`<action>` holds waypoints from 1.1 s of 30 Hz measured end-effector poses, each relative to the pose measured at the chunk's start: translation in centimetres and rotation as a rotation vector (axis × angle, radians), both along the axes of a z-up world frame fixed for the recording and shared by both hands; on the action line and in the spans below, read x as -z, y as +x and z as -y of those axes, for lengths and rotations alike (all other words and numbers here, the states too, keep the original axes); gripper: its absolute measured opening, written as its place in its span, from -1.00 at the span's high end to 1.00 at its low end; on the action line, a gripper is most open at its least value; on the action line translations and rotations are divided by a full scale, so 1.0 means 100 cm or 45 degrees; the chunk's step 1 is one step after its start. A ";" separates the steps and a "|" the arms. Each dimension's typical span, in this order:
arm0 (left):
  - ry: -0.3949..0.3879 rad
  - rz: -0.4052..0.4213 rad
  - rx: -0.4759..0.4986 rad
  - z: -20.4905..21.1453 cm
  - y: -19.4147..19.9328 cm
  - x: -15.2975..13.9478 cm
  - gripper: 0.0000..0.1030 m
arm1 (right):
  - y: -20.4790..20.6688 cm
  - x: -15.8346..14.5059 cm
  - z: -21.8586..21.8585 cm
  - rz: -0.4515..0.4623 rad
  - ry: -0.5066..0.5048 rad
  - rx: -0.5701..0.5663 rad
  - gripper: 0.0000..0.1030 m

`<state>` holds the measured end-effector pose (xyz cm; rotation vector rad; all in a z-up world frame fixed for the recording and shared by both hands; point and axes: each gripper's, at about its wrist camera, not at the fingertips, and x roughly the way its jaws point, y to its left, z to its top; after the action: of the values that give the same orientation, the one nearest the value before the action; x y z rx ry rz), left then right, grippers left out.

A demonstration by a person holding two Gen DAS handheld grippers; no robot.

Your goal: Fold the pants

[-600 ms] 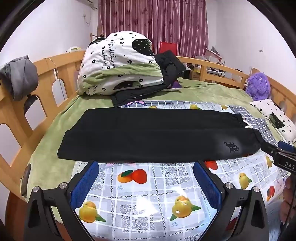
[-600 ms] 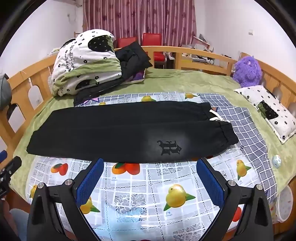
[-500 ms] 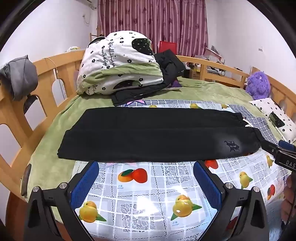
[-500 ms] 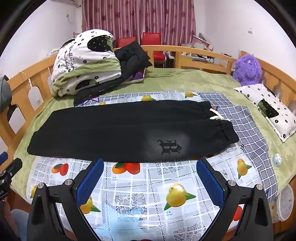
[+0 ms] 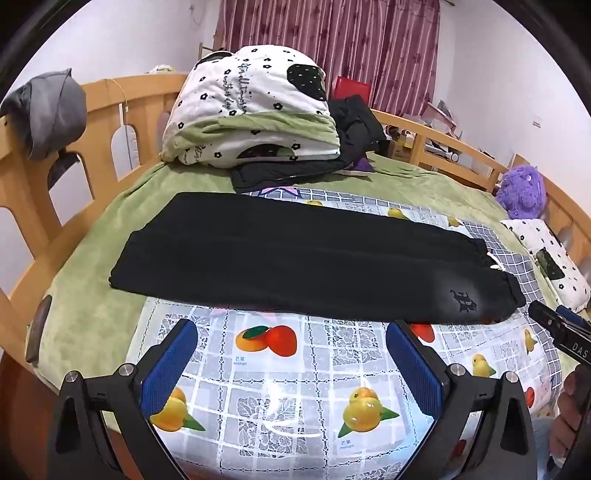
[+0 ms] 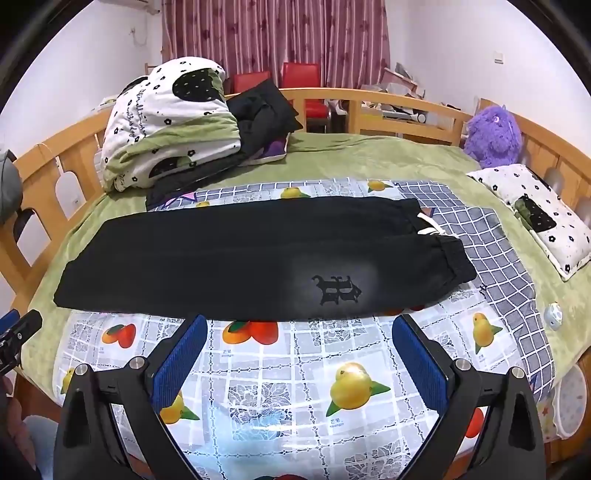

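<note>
Pants: black sweatpants (image 6: 236,258) lie flat on the fruit-print cloth (image 6: 280,373) on the bed, one leg laid over the other
Long axis: crosswise to both grippers, waistband right, leg ends left
Left gripper (image 5: 291,362): jaws wide, empty, short of the near edge, nearer the leg ends
Right gripper (image 6: 301,354): jaws wide, empty, nearer the waistband and logo (image 6: 336,290)

Someone's bedroom at home — wooden-railed bed (image 6: 388,99), folded quilt (image 6: 166,122), maroon curtains (image 6: 277,33), purple plush toy (image 6: 493,136) — pretty lived-in.
</note>
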<state>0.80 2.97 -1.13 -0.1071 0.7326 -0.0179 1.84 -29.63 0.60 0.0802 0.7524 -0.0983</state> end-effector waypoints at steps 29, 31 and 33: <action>-0.031 -0.027 -0.009 -0.007 0.004 0.009 -1.00 | 0.004 0.002 -0.002 -0.018 0.022 -0.007 -0.92; -0.031 -0.027 -0.009 -0.007 0.004 0.009 -1.00 | 0.004 0.003 -0.001 -0.018 0.024 -0.007 -0.92; -0.032 -0.028 -0.008 -0.007 0.004 0.009 -1.00 | 0.004 0.003 -0.001 -0.019 0.026 -0.006 -0.92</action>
<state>1.19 3.68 -1.99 -0.1335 0.7541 -0.0199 2.27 -29.53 0.35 0.0972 0.7684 -0.0865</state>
